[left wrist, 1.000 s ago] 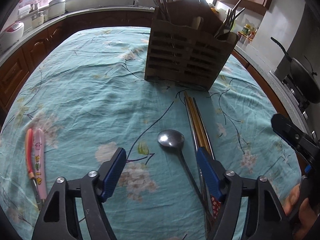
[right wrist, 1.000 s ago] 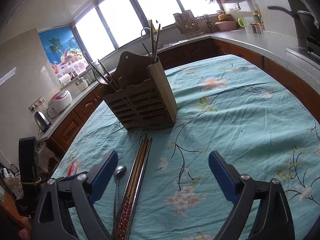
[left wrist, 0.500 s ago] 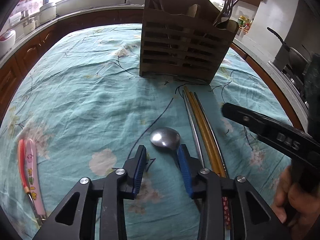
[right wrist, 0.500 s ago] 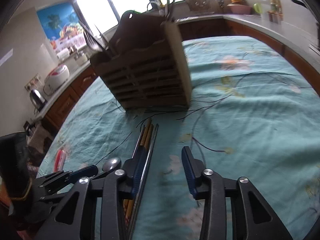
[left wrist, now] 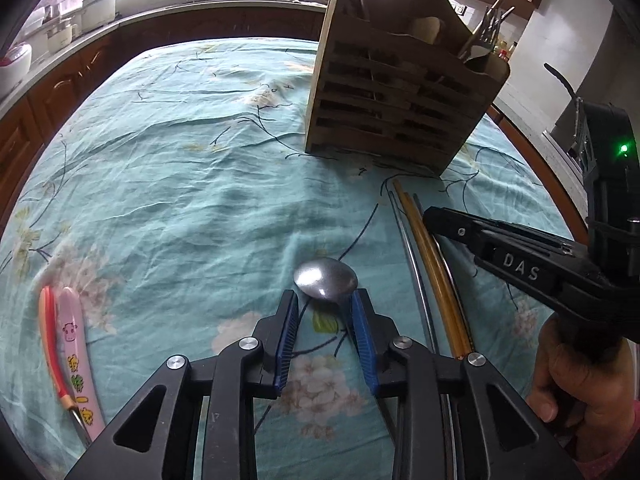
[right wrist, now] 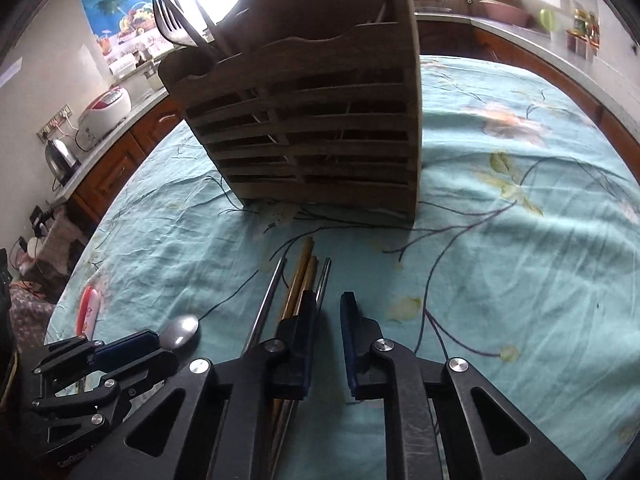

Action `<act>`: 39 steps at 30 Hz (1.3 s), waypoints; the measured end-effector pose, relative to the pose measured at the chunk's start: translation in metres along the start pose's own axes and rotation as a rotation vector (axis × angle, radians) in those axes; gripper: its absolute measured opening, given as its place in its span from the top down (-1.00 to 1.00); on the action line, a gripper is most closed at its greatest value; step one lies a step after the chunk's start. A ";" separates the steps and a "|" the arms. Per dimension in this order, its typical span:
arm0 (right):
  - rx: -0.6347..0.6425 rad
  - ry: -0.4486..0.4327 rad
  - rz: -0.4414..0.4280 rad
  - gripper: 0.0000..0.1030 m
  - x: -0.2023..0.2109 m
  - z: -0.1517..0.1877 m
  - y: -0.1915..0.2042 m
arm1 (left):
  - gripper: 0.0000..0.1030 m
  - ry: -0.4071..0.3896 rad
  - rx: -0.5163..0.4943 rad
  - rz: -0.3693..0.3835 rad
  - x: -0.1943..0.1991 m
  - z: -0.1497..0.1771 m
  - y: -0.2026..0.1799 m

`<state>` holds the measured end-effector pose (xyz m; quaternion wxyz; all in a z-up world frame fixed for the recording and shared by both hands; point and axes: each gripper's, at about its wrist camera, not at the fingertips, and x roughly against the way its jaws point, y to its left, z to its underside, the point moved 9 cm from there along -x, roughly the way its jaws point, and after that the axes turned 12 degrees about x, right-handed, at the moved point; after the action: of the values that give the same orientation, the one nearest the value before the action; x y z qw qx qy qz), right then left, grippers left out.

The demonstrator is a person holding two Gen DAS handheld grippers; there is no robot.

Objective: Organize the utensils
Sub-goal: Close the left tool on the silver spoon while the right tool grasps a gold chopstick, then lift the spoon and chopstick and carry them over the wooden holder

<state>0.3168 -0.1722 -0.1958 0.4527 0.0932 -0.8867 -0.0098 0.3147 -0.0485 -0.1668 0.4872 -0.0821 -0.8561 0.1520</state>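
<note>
Where the teal flowered cloth (left wrist: 168, 184) covers the table, a steel spoon (left wrist: 326, 279) lies bowl-up, its dull grey oval catching one small glint. Its handle runs back toward the camera under the left gripper (left wrist: 325, 312), hidden between the blue pads, so the long axis goes roughly from the near edge toward the rack (left wrist: 394, 100), bowl end leading. The left fingers are narrowed to a small gap on either side of the spoon's neck; the right pad (left wrist: 362, 336) looks to touch the neck, while the left pad stands just clear, and whether the spoon is truly pinched I cannot tell.

Just right of the spoon lie the chopsticks (left wrist: 430, 264), a bundle of steel and amber-brown sticks, side by side, tips pointing at the rack and stopping short of its base. The right gripper (right wrist: 325, 312) sits low over their near part. Its fingers are narrow, with a slim gap holding only cloth; the left pad (right wrist: 306, 336) rests on or against the right-hand sticks, which pass beneath it.

The slatted wooden rack stands upright on the cloth beyond, forks and other utensils poking from its compartments. Far left, near the cloth's edge, lie a pink case (left wrist: 78, 356) and a red-handled tool (left wrist: 54, 344), well apart from the spoon.
</note>
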 end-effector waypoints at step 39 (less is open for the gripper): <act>-0.057 -0.302 -0.040 0.93 0.133 -0.047 0.003 | 0.98 -0.231 0.032 0.133 0.116 -0.015 -0.001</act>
<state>0.2779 -0.1888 -0.0614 0.3162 0.0956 -0.9421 -0.0578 0.2681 -0.0135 -0.0659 0.3753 -0.1128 -0.8967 0.2058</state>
